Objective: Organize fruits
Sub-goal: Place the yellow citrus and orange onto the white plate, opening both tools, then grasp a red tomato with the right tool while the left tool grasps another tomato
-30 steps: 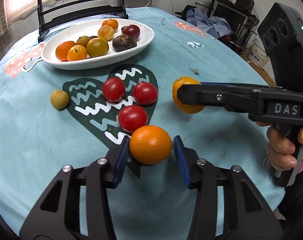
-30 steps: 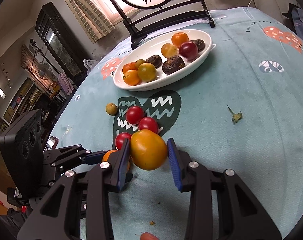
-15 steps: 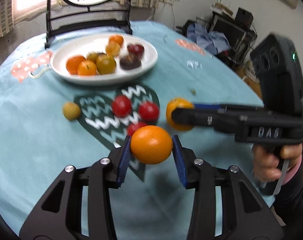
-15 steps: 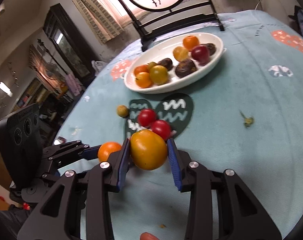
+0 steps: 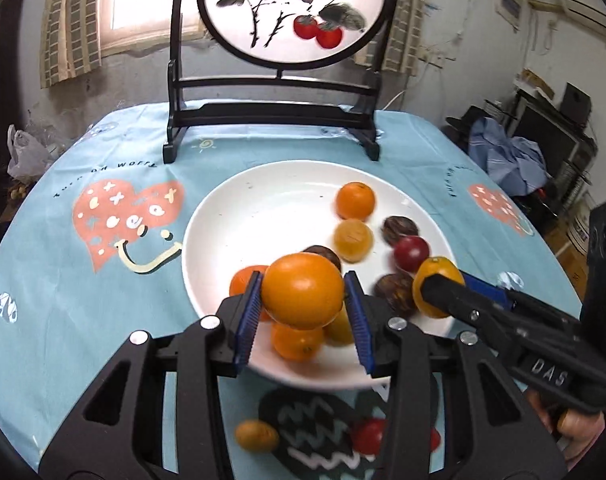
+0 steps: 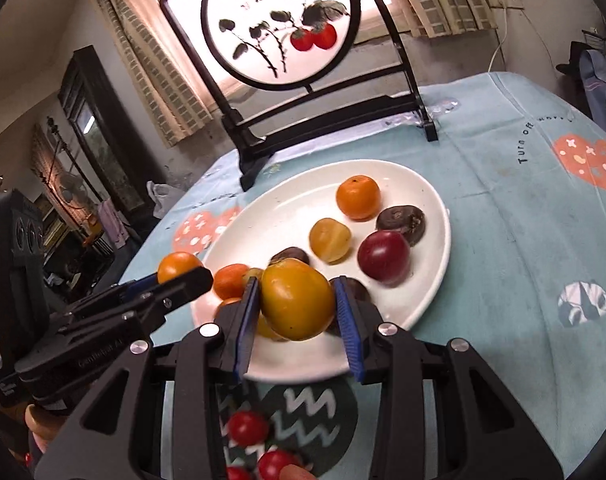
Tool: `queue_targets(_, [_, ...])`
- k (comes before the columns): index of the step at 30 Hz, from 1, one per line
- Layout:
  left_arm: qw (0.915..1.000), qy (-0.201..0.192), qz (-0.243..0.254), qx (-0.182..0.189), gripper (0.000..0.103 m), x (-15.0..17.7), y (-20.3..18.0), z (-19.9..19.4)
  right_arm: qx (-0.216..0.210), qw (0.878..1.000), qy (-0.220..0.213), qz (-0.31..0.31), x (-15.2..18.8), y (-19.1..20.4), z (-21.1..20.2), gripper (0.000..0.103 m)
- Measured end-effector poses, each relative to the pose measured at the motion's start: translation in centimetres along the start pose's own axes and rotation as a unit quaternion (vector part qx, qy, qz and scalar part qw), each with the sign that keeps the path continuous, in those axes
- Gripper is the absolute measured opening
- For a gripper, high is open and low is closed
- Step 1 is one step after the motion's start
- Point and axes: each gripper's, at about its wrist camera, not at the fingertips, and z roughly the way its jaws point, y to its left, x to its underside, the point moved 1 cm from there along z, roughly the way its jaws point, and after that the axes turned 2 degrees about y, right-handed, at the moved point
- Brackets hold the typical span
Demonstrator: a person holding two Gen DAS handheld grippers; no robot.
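While each gripper carries one fruit, both hang over the near part of the white plate (image 5: 207,236). The left gripper (image 5: 303,316) has its blue-padded jaws clamped on a round, smooth orange fruit (image 5: 303,296), glossy and evenly coloured, held above the plate's near left portion. The right gripper (image 6: 297,312) has its jaws clamped on a yellow-orange fruit (image 6: 297,300), slightly taller than wide, duller in tone, with a few small dark specks on its skin; it sits above the plate's near edge, to the right of the left gripper's load.

The plate is oval and stands on the counter (image 5: 63,320), which is covered with a light blue cloth printed with hearts. On the plate lie a bright orange mandarin (image 6: 358,197) at the far side, a pale yellow fruit (image 6: 330,239) nearer, a dark red plum-like fruit (image 6: 384,257) to its right, and a wrinkled brown fruit (image 6: 401,219) beyond that. More orange fruits lie partly hidden behind the jaws.

Off the plate, on the near counter, sit small red tomatoes (image 6: 247,428) on a dark heart print and a small yellow-brown fruit (image 5: 257,435) to their left. A black-framed round painted screen (image 5: 287,12) stands at the far edge.
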Motion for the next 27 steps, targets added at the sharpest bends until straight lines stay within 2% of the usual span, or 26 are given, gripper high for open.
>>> queue_targets(4, [0.9998, 0.011, -0.002, -0.016, 0.042, -0.5, 0.4, 1.7, 0.012, 1.000, -0.003, -0.010, -0.2, -0.3, 1.0, 0.039])
queue_targets(5, [0.9998, 0.012, -0.002, -0.018, 0.042, -0.5, 0.5, 1.8, 0.009, 1.000, -0.005, -0.008, -0.1, -0.3, 1.1, 0.043])
queue_targets(6, [0.9997, 0.011, -0.001, -0.023, 0.044, -0.4, 0.6, 1.7, 0.010, 1.000, -0.007, -0.007, 0.0, -0.3, 1.0, 0.059])
queue_targets(7, [0.9995, 0.005, 0.002, -0.032, 0.063, -0.3, 0.6, 1.5, 0.014, 1.000, -0.011, -0.004, 0.0, -0.3, 0.6, 0.078])
queue_targets(8, [0.9987, -0.007, 0.006, -0.050, 0.079, -0.3, 0.5, 0.9, 0.014, 1.000, -0.017, -0.003, 0.1, -0.2, 0.2, 0.084])
queue_targets(9, [0.9976, -0.022, 0.011, -0.065, 0.081, -0.2, 0.3, 0.1, 0.013, 1.000, -0.027, -0.004, 0.0, 0.0, -0.4, 0.091])
queue_targets(11, [0.9956, -0.043, 0.024, -0.079, 0.089, 0.1, 0.0, -1.4, 0.020, 0.999, -0.041, -0.007, 0.1, 0.2, -1.5, 0.098])
queue_targets(13, [0.9950, -0.052, 0.023, -0.082, 0.092, 0.5, -0.1, -2.6, 0.026, 0.998, -0.050, -0.012, 0.3, 0.5, -2.3, 0.100])
queue_targets(17, [0.9936, -0.066, 0.022, -0.089, 0.098, 1.9, 0.3, -4.7, 0.070, 0.996, -0.055, -0.016, 1.1, 1.2, -3.7, 0.100])
queue_targets(19, [0.9929, -0.071, 0.019, -0.093, 0.098, 2.5, 0.5, -5.4, 0.060, 0.995, -0.068, -0.045, 1.5, 2.1, -5.0, 0.100])
queue_targets(21, [0.9918, -0.077, 0.019, -0.100, 0.099, 3.2, 0.9, -6.3, 0.049, 0.990, -0.102, -0.086, 2.1, 3.1, -6.5, 0.100])
queue_targets(23, [0.9911, -0.080, 0.019, -0.105, 0.099, 3.7, 1.3, -6.9, 0.023, 0.983, -0.140, -0.119, 3.1, 3.8, -7.8, 0.100])
queue_targets(25, [0.9907, -0.078, 0.015, -0.110, 0.099, 4.3, 1.9, -7.2, -0.006, 0.979, -0.161, -0.120, 4.2, 3.6, -8.2, 0.102])
queue_targets(26, [0.9908, -0.077, 0.010, -0.111, 0.099, 4.6, 2.3, -7.4, -0.017, 0.984, -0.140, -0.112, 4.3, 3.5, -7.8, 0.102])
queue_targets(27, [0.9911, -0.073, 0.004, -0.111, 0.099, 4.9, 2.7, -7.5, -0.029, 0.989, -0.097, -0.104, 4.4, 3.4, -7.1, 0.102])
